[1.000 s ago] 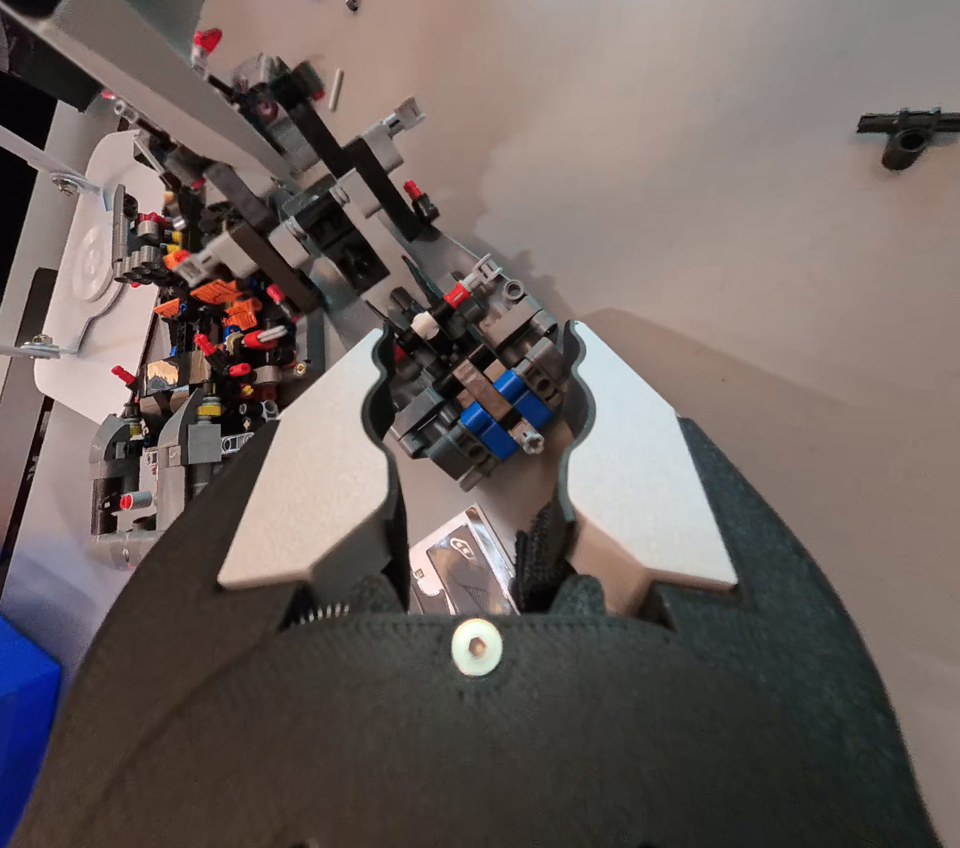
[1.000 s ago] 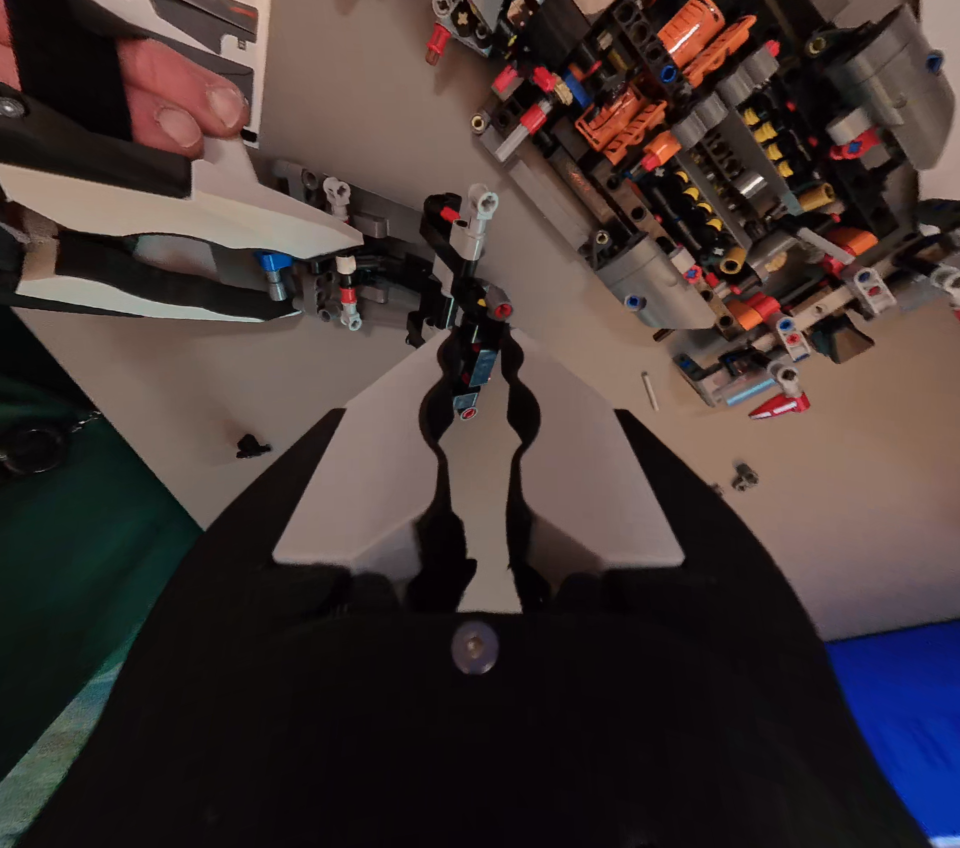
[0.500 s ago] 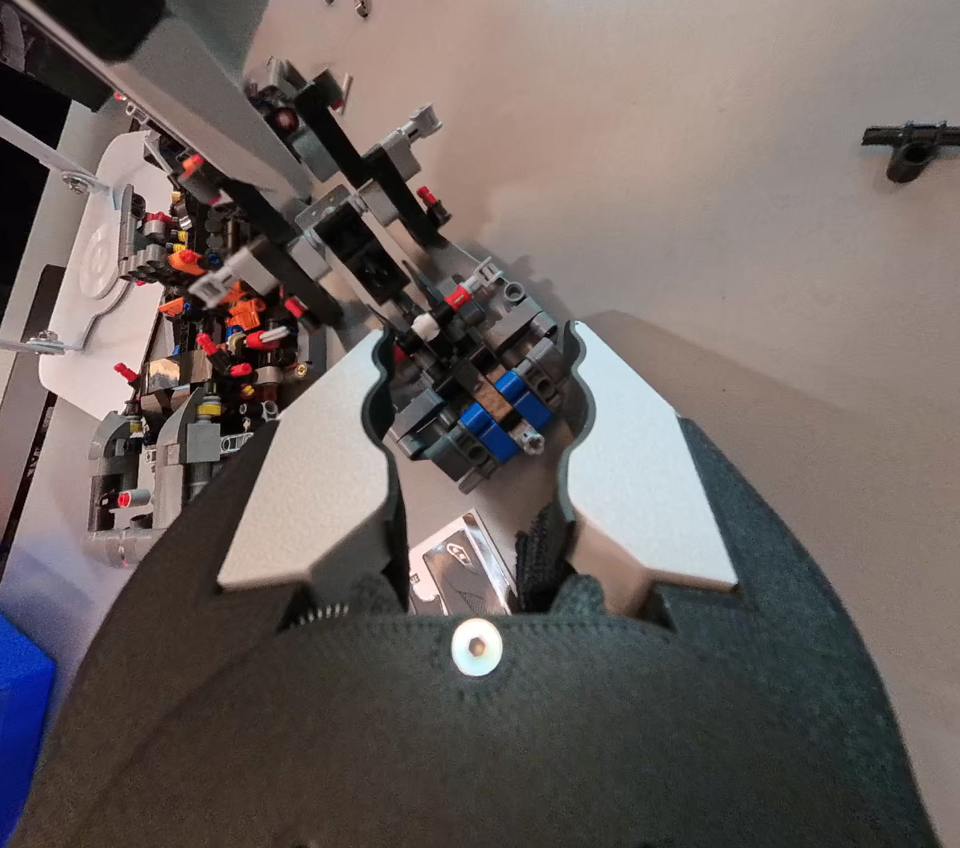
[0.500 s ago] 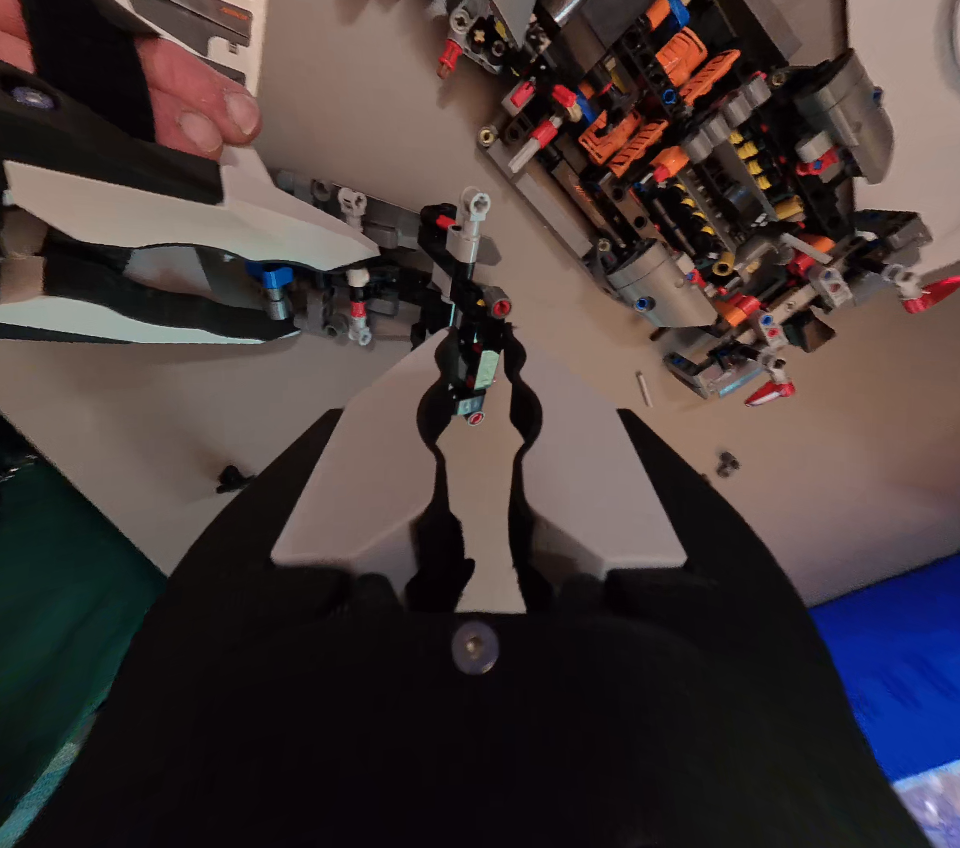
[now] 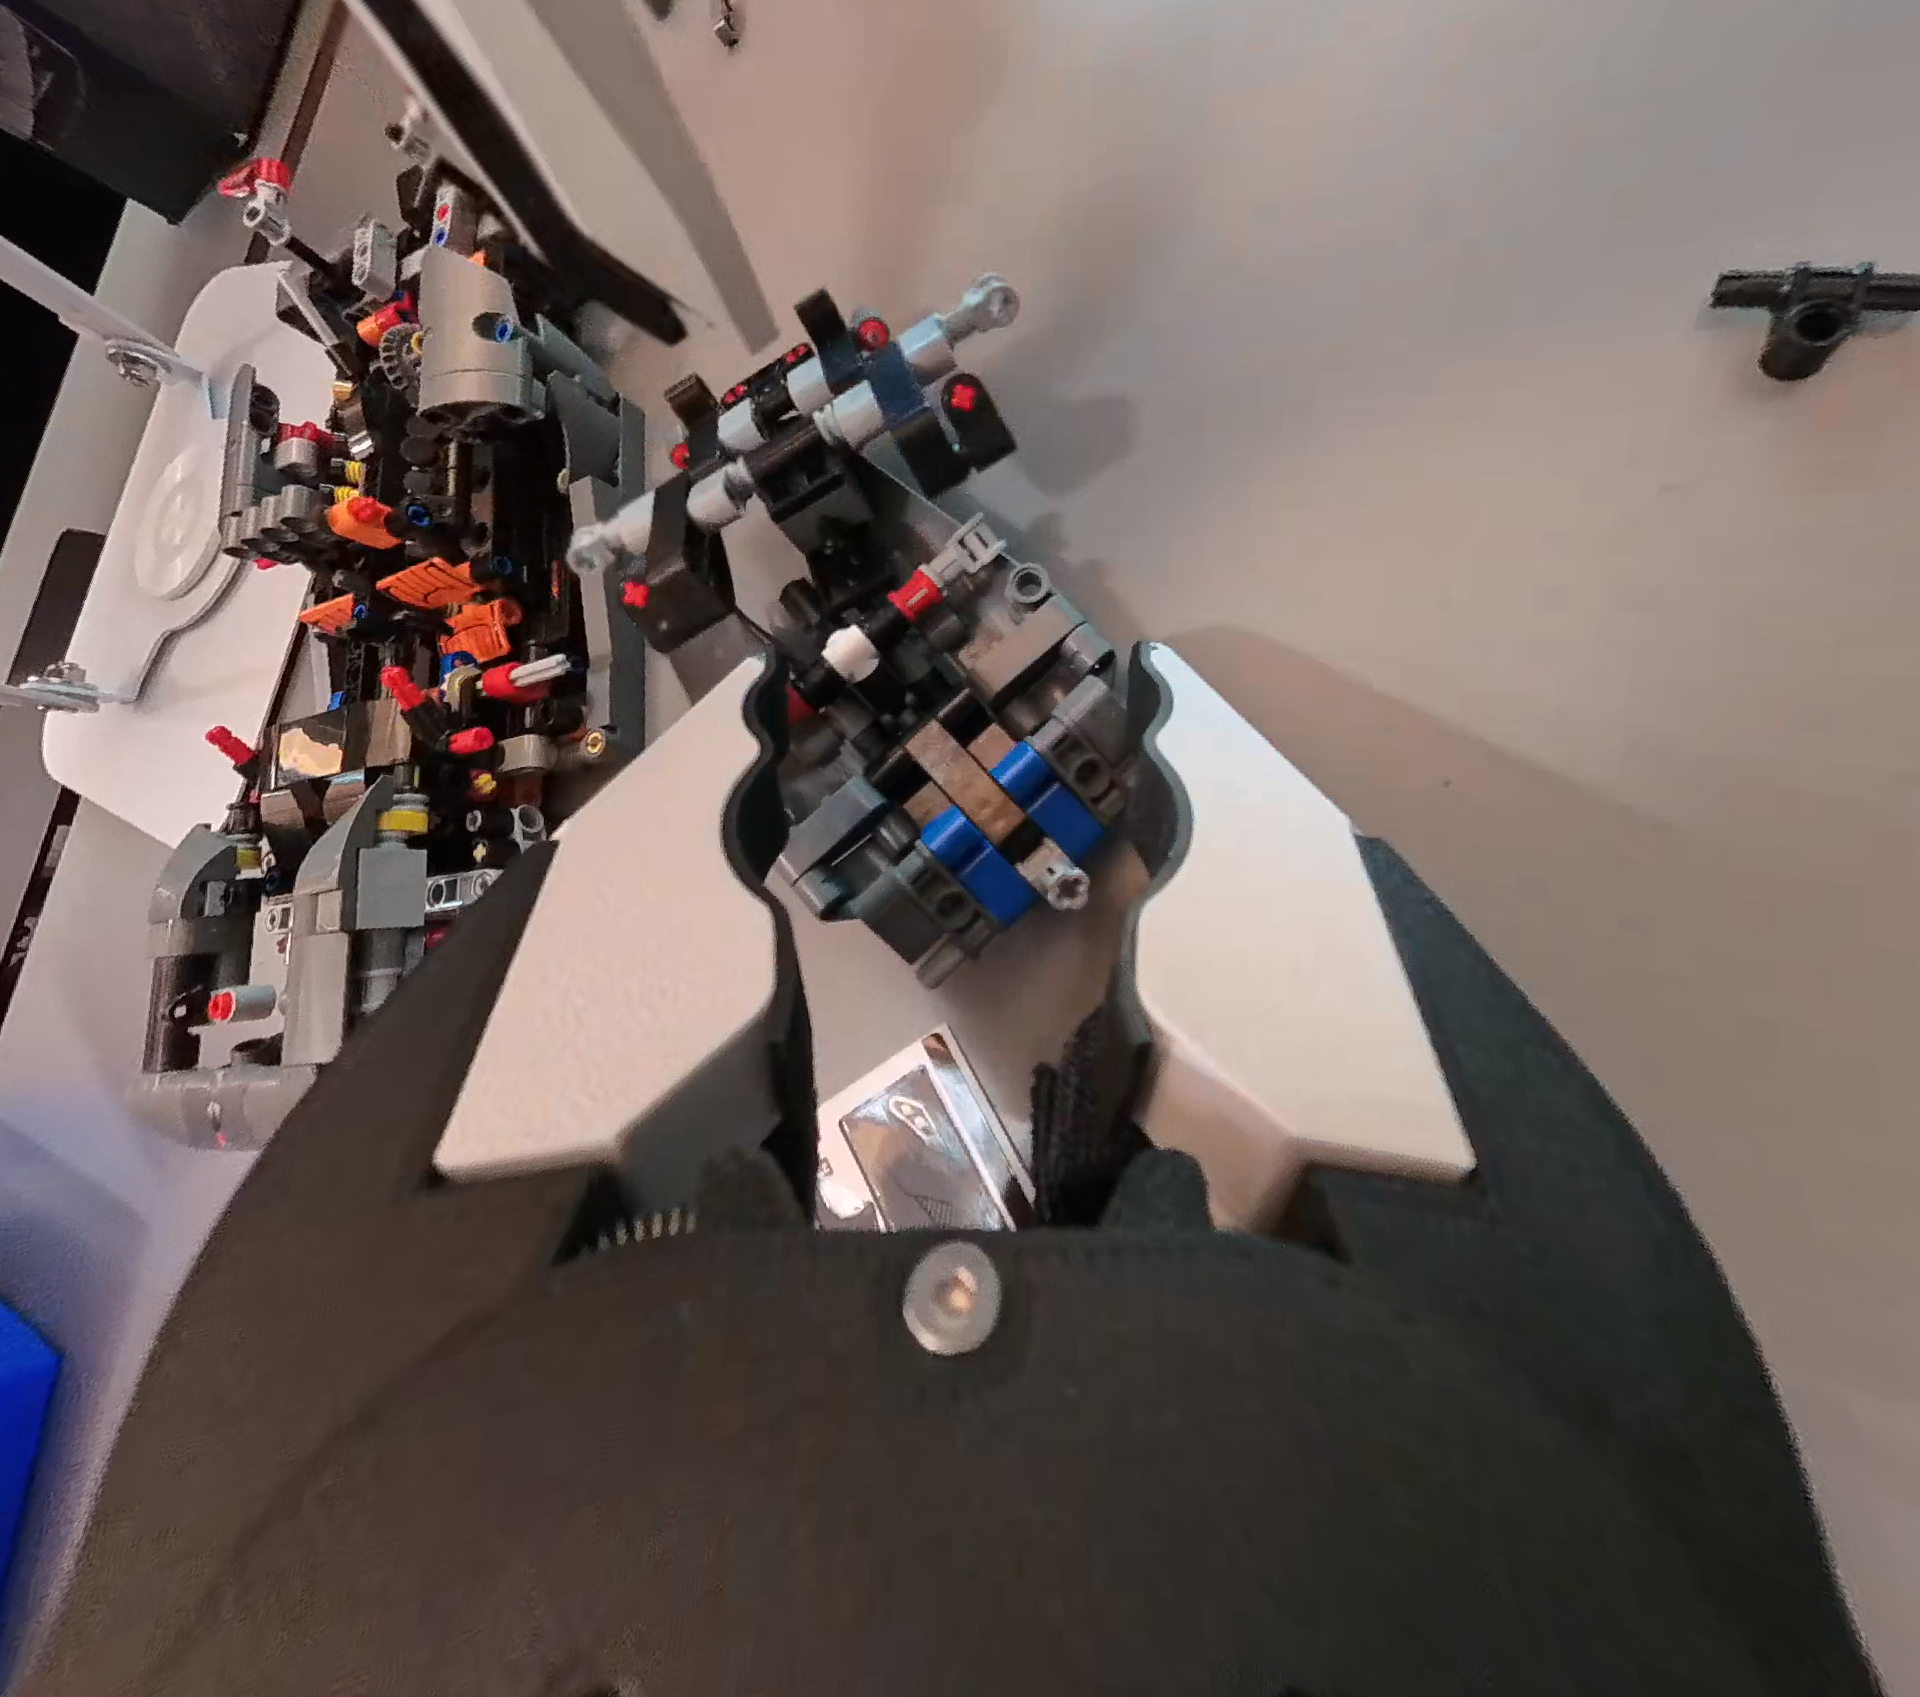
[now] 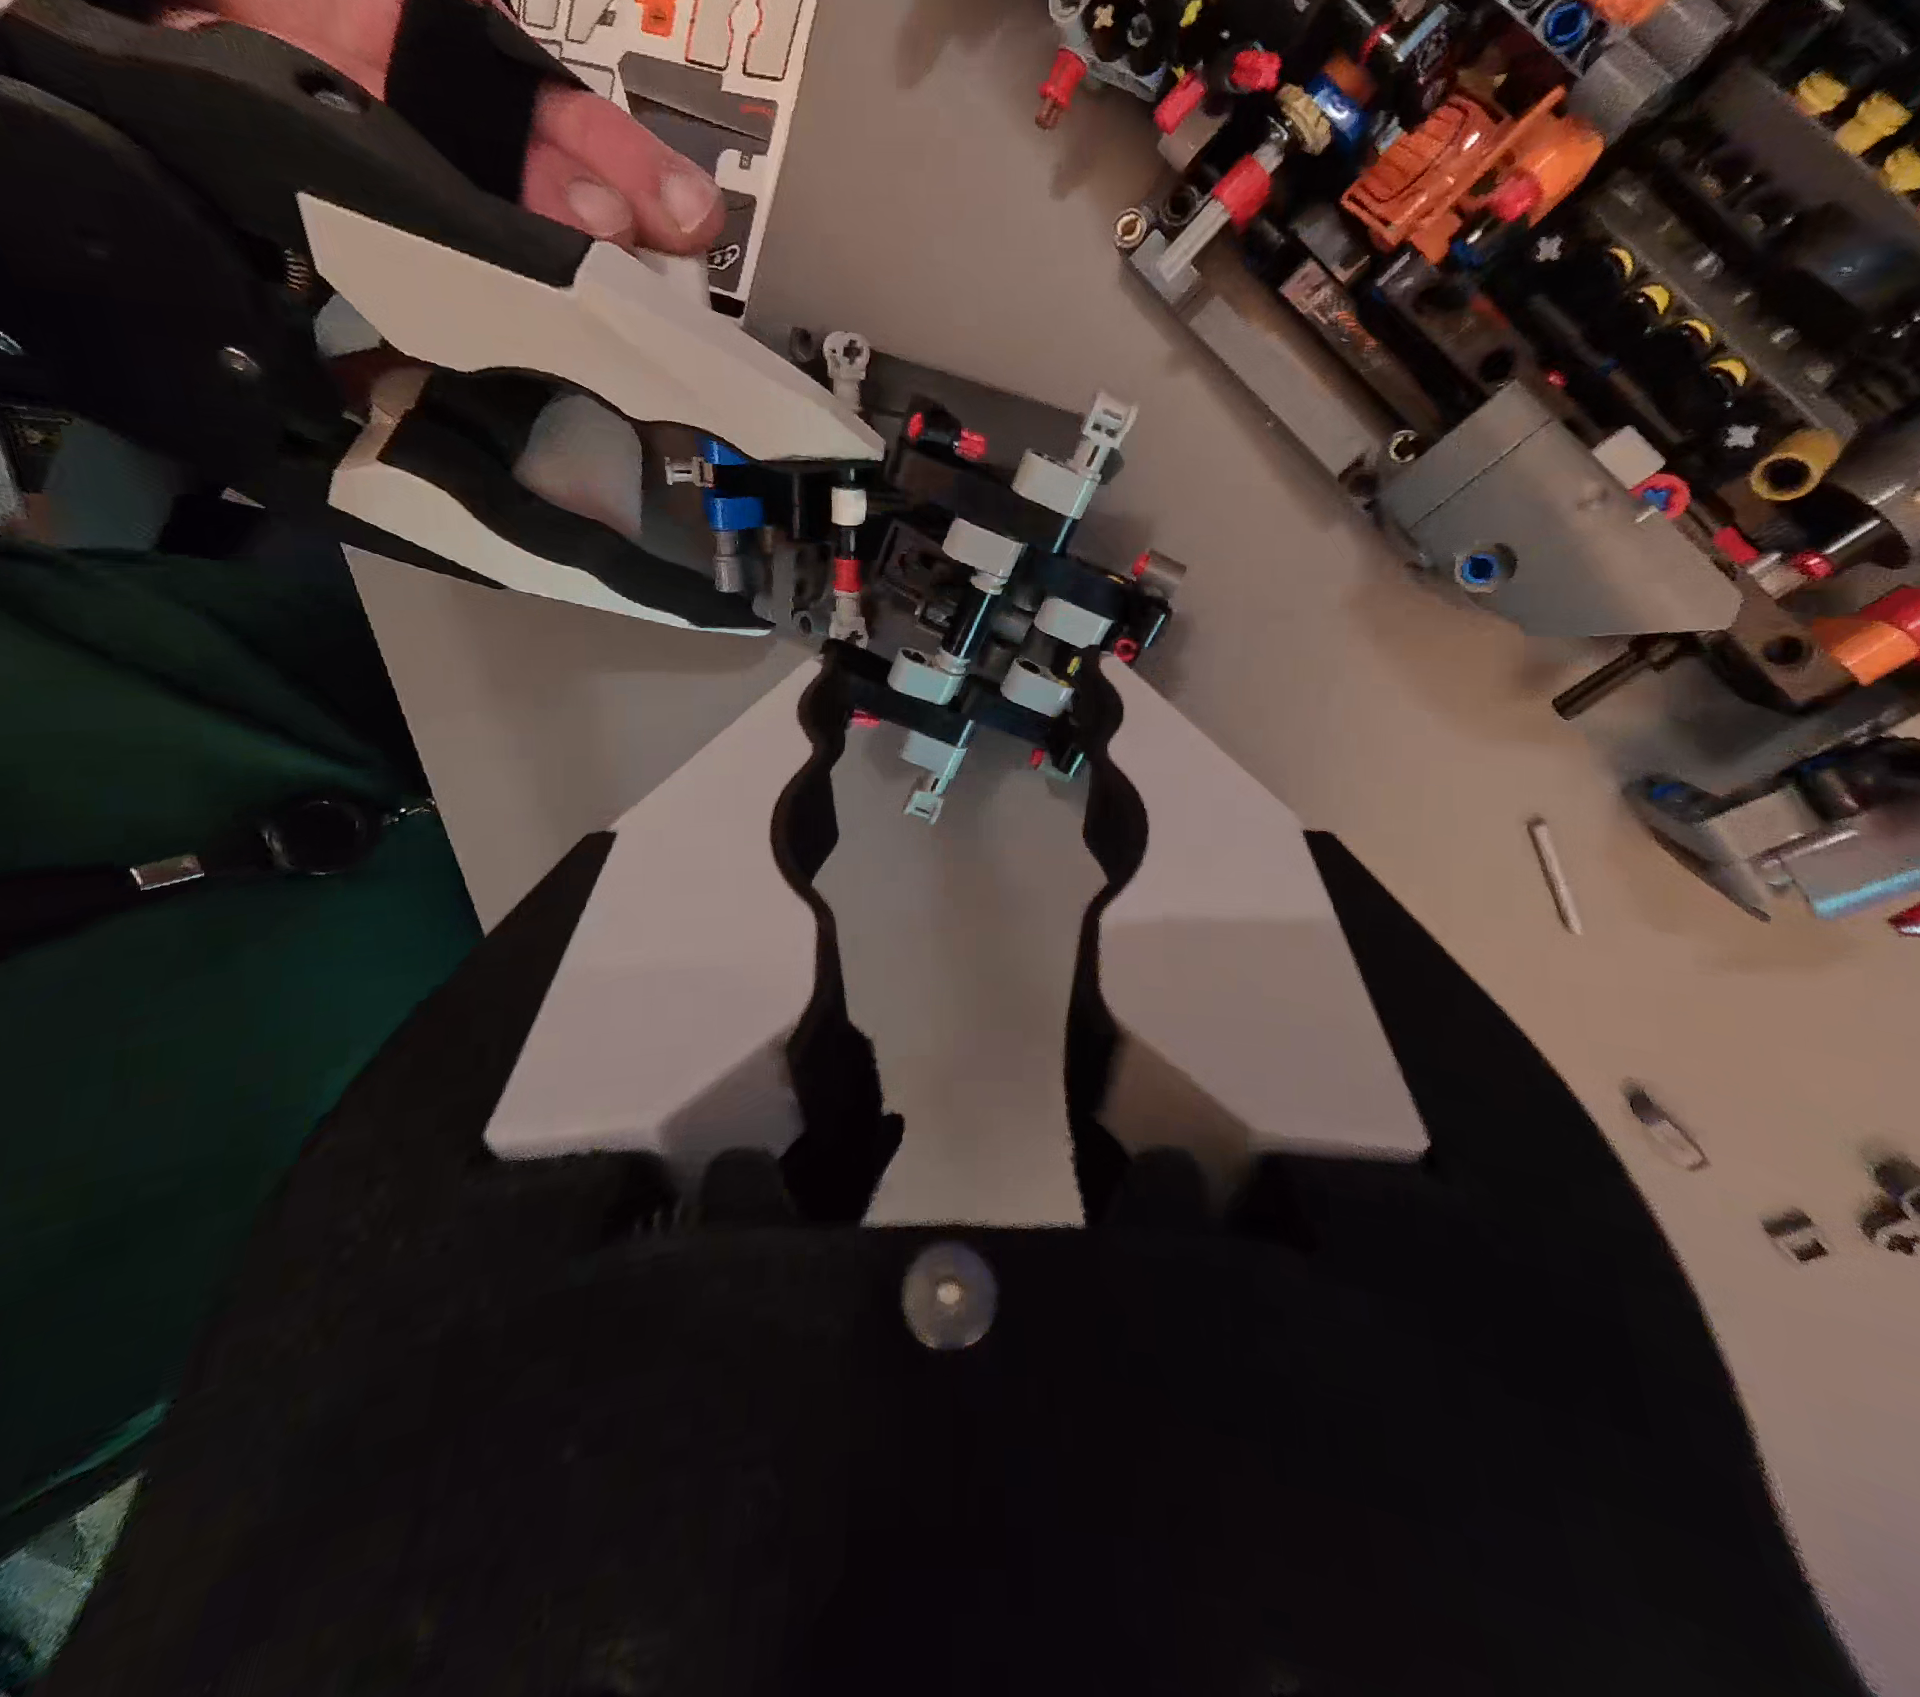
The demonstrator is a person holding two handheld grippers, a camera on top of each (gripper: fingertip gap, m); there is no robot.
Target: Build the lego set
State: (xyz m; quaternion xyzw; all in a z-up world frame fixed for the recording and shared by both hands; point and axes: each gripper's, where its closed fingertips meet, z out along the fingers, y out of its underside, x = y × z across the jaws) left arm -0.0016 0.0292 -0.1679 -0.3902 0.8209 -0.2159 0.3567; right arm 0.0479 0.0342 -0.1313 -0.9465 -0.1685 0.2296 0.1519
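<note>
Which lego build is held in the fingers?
The small grey-and-blue sub-assembly, gripped between the left gripper fingers; the big orange-and-black model just lies on the table.

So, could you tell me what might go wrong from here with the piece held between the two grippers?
The left gripper clamps only the blue-and-grey end of the subassembly; pressing on it could twist that end loose. The right gripper stands wide around the black-and-grey end, so closing off-centre could pop a grey connector.
</note>
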